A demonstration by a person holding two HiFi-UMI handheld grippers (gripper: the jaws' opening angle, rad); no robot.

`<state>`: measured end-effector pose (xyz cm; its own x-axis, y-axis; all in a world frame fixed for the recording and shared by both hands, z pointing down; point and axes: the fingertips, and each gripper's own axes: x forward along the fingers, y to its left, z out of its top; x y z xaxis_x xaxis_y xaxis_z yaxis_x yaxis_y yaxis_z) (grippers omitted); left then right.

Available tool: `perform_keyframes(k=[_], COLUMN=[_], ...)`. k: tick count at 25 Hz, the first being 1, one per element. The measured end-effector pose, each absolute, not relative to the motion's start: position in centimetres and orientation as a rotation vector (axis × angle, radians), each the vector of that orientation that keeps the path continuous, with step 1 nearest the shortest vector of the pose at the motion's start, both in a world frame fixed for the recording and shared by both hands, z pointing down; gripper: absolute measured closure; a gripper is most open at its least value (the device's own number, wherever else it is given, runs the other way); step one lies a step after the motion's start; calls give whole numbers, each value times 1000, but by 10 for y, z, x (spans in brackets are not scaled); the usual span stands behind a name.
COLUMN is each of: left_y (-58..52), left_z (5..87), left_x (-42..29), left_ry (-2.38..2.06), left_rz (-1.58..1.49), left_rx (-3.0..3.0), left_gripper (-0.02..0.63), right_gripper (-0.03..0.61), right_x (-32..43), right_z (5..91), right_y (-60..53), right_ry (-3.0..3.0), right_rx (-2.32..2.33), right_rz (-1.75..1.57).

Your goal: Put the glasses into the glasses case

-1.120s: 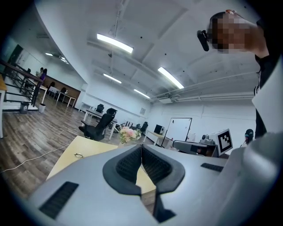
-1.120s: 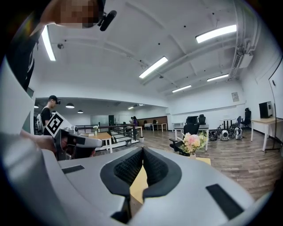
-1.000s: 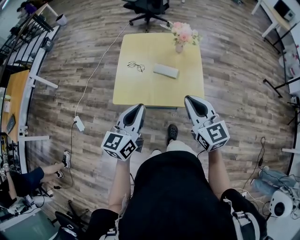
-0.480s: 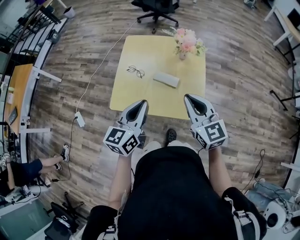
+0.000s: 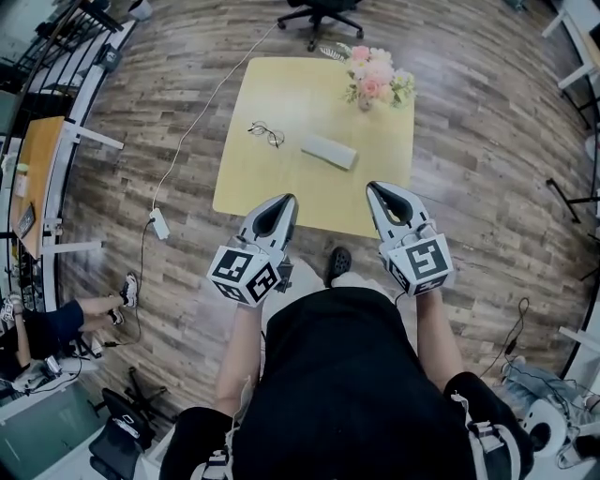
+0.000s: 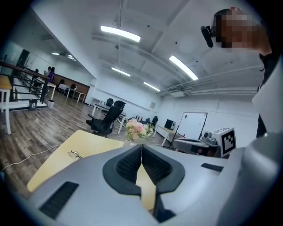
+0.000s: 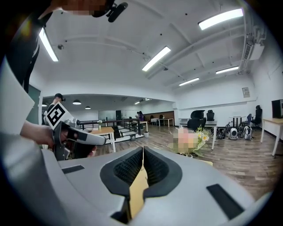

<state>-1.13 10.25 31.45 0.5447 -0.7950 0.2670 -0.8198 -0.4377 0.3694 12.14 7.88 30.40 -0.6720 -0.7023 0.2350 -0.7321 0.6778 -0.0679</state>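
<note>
A pair of thin dark-framed glasses (image 5: 266, 133) lies on the left half of a square yellow table (image 5: 272, 183). To their right a grey closed glasses case (image 5: 329, 151) lies near the table's middle. Both grippers hover over the table's near edge, well short of either object. My left gripper (image 5: 286, 201) is shut with nothing in it, and my right gripper (image 5: 372, 187) is shut and empty too. In the left gripper view the glasses (image 6: 75, 154) show small on the tabletop, left of the shut left gripper (image 6: 141, 146). The right gripper view shows its right gripper (image 7: 143, 149) with jaws pressed together.
A vase of pink flowers (image 5: 373, 79) stands at the table's far right corner. A black office chair (image 5: 322, 13) sits beyond the table. A white cable with a power adapter (image 5: 158, 223) runs over the wood floor on the left. Another person sits at the lower left (image 5: 56, 323).
Both grippers and the head camera have advanced toward the table; the grippers' tips now overlap its near edge. The glasses and case have not moved on the table.
</note>
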Motion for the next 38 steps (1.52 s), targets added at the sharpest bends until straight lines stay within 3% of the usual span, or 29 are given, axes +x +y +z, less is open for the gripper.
perform_keyframes(k=[38], left_y=[-37], left_z=[396], left_x=[-47], left_ry=[-872], left_rz=[288], left_rx=[2437], left_gripper=[589], right_gripper=[537], right_x=[60], right_z=[351], right_y=[-28], right_ry=[-2334], right_rx=[1419], right_rz=[273])
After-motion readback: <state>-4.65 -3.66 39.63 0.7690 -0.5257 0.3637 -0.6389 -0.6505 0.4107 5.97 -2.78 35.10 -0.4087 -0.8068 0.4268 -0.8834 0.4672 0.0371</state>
